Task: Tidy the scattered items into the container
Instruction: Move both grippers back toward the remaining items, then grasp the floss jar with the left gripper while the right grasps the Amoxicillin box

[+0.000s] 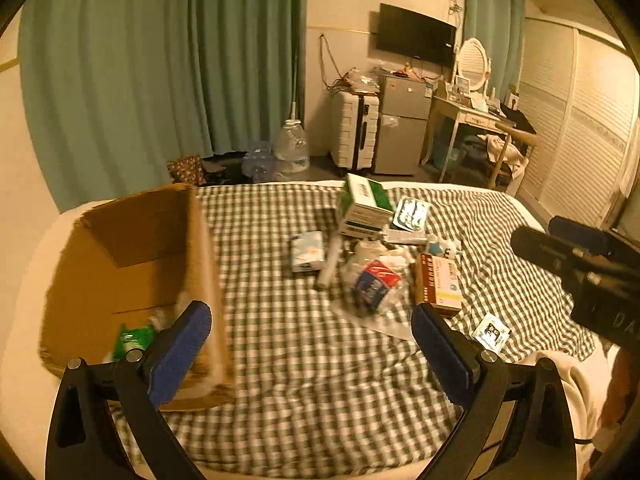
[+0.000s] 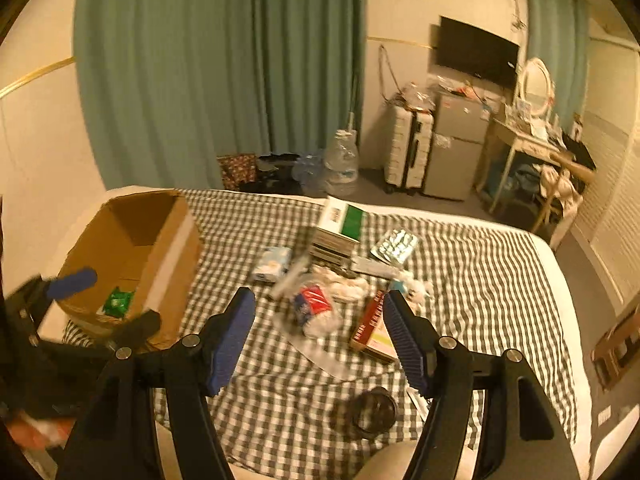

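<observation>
brown cardboard box (image 1: pixel 132 276) open, green packet (image 1: pixel 134 340) inside; left hand-held gripper (image 1: pixel 312 344) wide, right hand-held gripper (image 2: pixel 320 336) wide, both empty.

One cardboard box (image 2: pixel 132 256) holds one green packet (image 2: pixel 117 301). On the bed lie one stack of cartons (image 2: pixel 340 236), one blister sheet (image 2: pixel 394 245), one tissue pack (image 2: pixel 274 264), one red carton (image 2: pixel 370 326) and one dark ring (image 2: pixel 370 411).
</observation>
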### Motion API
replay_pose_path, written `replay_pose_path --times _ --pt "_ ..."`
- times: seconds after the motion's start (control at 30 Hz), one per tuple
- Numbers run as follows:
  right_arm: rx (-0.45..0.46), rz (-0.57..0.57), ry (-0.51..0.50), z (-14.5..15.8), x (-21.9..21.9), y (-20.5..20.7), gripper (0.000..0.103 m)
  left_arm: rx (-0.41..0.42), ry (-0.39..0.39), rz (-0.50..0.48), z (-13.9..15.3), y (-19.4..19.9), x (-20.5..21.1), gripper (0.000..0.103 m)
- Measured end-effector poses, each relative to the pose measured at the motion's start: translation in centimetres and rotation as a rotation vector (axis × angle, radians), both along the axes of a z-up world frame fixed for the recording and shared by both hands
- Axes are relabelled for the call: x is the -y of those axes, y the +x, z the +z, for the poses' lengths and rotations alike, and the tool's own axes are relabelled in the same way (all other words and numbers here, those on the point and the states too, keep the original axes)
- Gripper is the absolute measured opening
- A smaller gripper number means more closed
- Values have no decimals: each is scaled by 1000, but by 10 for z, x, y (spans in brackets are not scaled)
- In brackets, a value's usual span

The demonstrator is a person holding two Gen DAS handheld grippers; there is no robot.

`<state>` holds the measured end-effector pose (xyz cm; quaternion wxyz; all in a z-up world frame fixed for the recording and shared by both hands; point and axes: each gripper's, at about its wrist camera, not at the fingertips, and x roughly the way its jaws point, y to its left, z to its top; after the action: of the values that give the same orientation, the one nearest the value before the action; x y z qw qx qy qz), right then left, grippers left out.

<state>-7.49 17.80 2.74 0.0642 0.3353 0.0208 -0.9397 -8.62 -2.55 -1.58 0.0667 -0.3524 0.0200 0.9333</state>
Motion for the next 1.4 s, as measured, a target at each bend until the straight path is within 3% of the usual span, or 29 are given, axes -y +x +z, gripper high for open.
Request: replay_pose_path --times 0.2,0.47,0.7,0.9,1.1,1.23,1.27,1.33,1.4 --pt "37 -55 -42 -22 -35 -13 68 46 -20 -4 -33 -25 -37 103" --pt "159 -173 -94 -79 -79 -50 68 109 -43 36 -79 -57 -56 103" --pt "249 -227 -168 -121 -110 -75 68 180 0 44 -116 -90 -62 103" --pt "334 -253 -245 -152 -117 -105 72 197 53 80 -129 -118 -77 103" --pt "338 -267 -272 -168 -121 -120 75 237 99 107 -145 -153 -92 103" --pt "359 -286 -312 -179 -130 -122 76 316 72 110 -168 -180 -101 103" --pt "369 -289 -320 -181 -132 -124 76 340 75 112 -174 -185 -100 100" --pt "379 -294 -323 -185 -132 -127 76 379 93 110 -182 -191 -97 81" --pt "388 -275 -313 -187 -126 -132 76 393 131 127 -183 -190 -86 72"
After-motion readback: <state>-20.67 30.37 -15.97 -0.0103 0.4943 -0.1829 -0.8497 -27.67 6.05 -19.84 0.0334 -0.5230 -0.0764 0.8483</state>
